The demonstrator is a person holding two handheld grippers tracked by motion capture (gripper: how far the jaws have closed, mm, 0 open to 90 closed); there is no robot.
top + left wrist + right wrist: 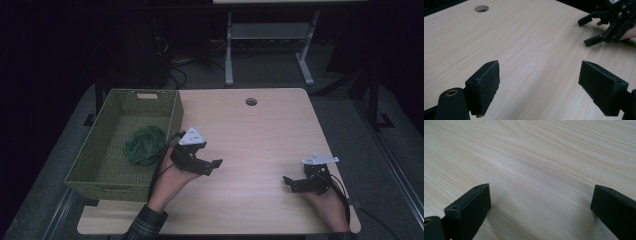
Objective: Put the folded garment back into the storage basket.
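Across the middle of the high view sits the worktop (260, 140), pale wood, bare apart from a cable hole (251, 102) near the far edge. At its left edge stands a green woven basket (115, 187), open-topped, with a green leafy ball, likely a cabbage or lettuce (145, 145), lying inside against the right wall. Left tongs (212, 167) hover just right of the basket wall, jaws spread wide, holding nothing; the left gripper view shows both pads (485, 86) apart over bare wood, right tongs (591, 30) farther off. Right tongs (290, 182) sit low over the near right part of the worktop, well apart from the basket, jaws also wide and empty; the right gripper view shows wood grain between them. Judgement: the green ball looks light, soft and springy if a toy, leafy and crushable if real; grip it across its widest middle with a gentle squeeze, since a round surface could slip out of flat pads
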